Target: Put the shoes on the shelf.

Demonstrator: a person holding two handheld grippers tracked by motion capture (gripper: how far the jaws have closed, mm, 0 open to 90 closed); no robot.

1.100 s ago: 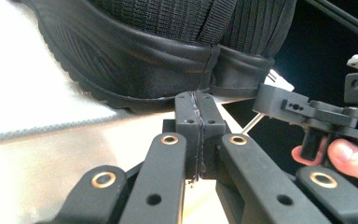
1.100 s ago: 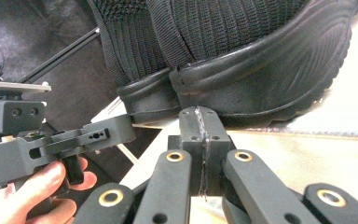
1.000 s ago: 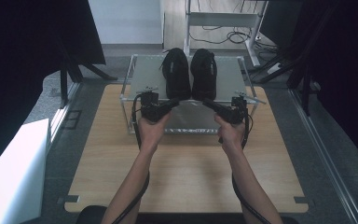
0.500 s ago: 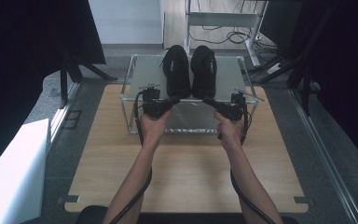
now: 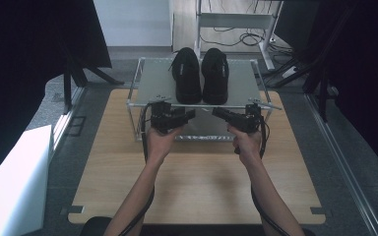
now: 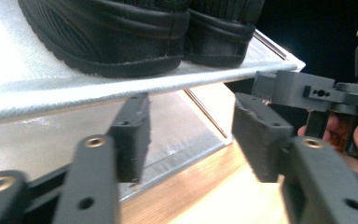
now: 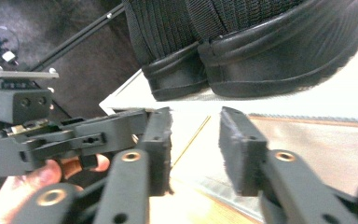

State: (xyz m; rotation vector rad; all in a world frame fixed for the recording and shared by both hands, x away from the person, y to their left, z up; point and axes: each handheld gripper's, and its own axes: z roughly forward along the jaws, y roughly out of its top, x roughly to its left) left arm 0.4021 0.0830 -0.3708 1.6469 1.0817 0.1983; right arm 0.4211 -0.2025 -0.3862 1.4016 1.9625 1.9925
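On my wooden table point(image 5: 197, 182), a two-tier rack point(image 5: 152, 81) sits toward 12 o'clock, with two black shoes point(image 5: 201, 76) on top. My left gripper point(image 5: 191, 115) and right gripper point(image 5: 216, 112) hover just below its near edge, jaws spread, empty.

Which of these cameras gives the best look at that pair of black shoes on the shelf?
The high view: both black shoes appear whole, side by side on the rack's top shelf. The left gripper view catches just their near ends from low down, and the right gripper view likewise, close and cropped.
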